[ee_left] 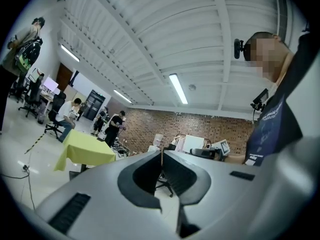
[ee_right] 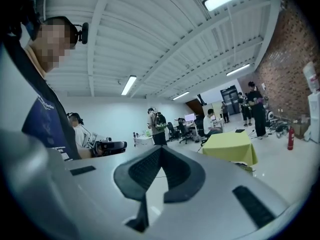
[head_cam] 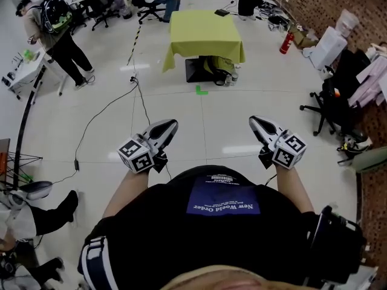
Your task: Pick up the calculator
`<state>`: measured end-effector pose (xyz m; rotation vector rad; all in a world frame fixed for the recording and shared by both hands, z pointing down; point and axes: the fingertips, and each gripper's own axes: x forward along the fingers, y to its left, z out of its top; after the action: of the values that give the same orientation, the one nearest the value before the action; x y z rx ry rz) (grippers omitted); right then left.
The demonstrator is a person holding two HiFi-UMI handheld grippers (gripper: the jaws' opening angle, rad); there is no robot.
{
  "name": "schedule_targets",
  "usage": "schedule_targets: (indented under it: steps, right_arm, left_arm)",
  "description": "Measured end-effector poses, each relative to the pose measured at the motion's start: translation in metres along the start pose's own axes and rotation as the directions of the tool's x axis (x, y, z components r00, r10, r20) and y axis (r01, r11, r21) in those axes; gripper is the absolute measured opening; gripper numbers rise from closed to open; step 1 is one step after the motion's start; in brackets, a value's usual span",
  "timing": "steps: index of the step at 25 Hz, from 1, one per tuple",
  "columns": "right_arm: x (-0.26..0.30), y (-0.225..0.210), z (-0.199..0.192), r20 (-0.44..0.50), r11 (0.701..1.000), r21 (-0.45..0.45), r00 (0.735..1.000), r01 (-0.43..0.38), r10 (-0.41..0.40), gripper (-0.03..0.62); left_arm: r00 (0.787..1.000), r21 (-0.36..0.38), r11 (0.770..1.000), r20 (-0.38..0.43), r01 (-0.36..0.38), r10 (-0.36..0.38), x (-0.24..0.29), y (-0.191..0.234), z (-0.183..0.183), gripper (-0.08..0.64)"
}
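The person stands on a pale floor (head_cam: 242, 95), well apart from a table (head_cam: 205, 38) draped in a yellow-green cloth at the far side of the room. The calculator (head_cam: 222, 12) seems to be the small dark flat thing lying at the table's far edge, towards its right corner, though it is too small to tell for sure. The left tool (head_cam: 172, 125) and the right tool (head_cam: 253, 121) are held out level in front of the person's body, side by side and apart, both pointing towards the table. Each tool's jaws are closed tip to tip with nothing between them. A dark box (head_cam: 199, 69) sits under the table, with a green mark (head_cam: 201, 90) on the floor just in front of it. A red fire extinguisher (head_cam: 286, 43) stands to the table's right. A black cable (head_cam: 97, 116) trails across the floor at left, and a black office chair (head_cam: 323, 104) stands at right
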<state>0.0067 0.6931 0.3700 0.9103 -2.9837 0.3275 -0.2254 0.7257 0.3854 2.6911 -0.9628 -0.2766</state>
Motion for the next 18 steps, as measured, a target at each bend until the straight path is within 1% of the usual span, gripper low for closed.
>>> schedule_targets:
  steps: [5,9,11,14,18]
  right_arm:
    - [0.032,-0.039,0.005,-0.013,1.000,0.010,1.000,-0.024,0.024,-0.015]
    - [0.060,-0.085,0.008,-0.002,0.997,0.018,0.997,-0.074,0.074,-0.015]
    - [0.075,-0.115,0.015,0.008,0.994,0.018,0.994,-0.110,0.110,-0.015]
    - [0.093,-0.167,0.033,0.013,0.986,0.019,0.986,-0.164,0.163,-0.015]
    - [0.111,-0.226,0.062,0.002,0.968,0.000,0.968,-0.251,0.251,-0.015]
  left_arm:
    - [0.998,0.000,0.998,0.019,-0.065,0.065,0.019,0.042,0.010,0.000]
    - [0.994,0.026,0.994,0.020,-0.109,0.109,0.053,0.075,0.014,0.000]
    - [0.990,0.034,0.990,0.024,-0.137,0.136,0.077,0.091,0.019,0.000]
    - [0.984,0.046,0.984,0.052,-0.175,0.172,0.123,0.110,0.036,0.000]
    - [0.976,0.074,0.974,0.065,-0.213,0.208,0.183,0.124,0.056,0.000]
